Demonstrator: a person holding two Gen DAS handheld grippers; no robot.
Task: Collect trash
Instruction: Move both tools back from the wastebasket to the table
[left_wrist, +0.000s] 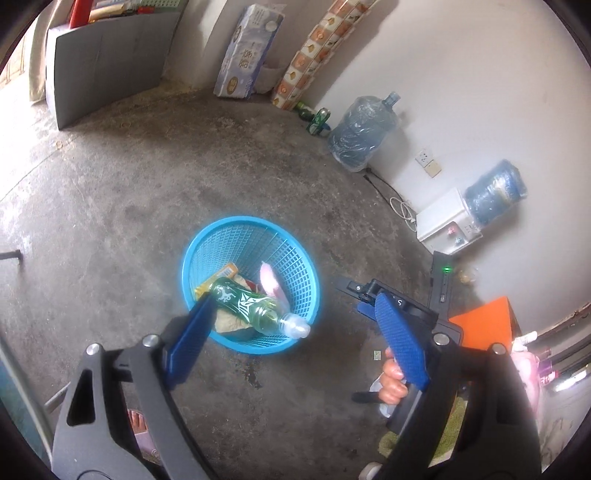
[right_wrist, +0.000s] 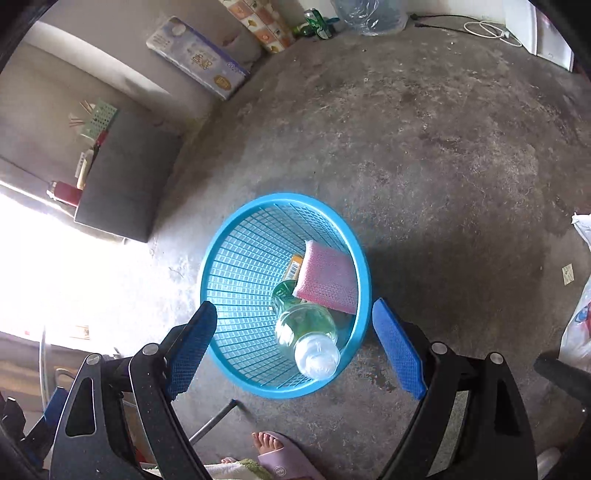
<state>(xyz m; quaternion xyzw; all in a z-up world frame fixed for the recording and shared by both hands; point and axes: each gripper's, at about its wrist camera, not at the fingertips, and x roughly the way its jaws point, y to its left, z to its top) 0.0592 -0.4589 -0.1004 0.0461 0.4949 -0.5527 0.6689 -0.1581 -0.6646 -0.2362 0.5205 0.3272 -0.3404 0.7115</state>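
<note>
A blue mesh basket (left_wrist: 221, 236) stands on the concrete floor. It also shows in the right wrist view (right_wrist: 236, 251). Inside lie a green plastic bottle (left_wrist: 247, 304), a pink sponge (right_wrist: 325, 277) and a yellow wrapper (left_wrist: 223, 273). The bottle (right_wrist: 306, 328) leans with its clear cap against the near rim. My left gripper (left_wrist: 295, 325) is open just above the basket, its left finger near the bottle's base. My right gripper (right_wrist: 291, 343) is open over the basket and empty. The right gripper also shows at the right of the left wrist view (left_wrist: 384, 306).
Along the far wall stand water jugs (left_wrist: 364, 133), a water dispenser (left_wrist: 447, 221), green cans (left_wrist: 319, 120) and a tissue pack (left_wrist: 247, 51). A grey cabinet (left_wrist: 107, 62) stands at far left. A scrap of paper (right_wrist: 567, 274) lies right. A sandalled foot (right_wrist: 277, 450) is near.
</note>
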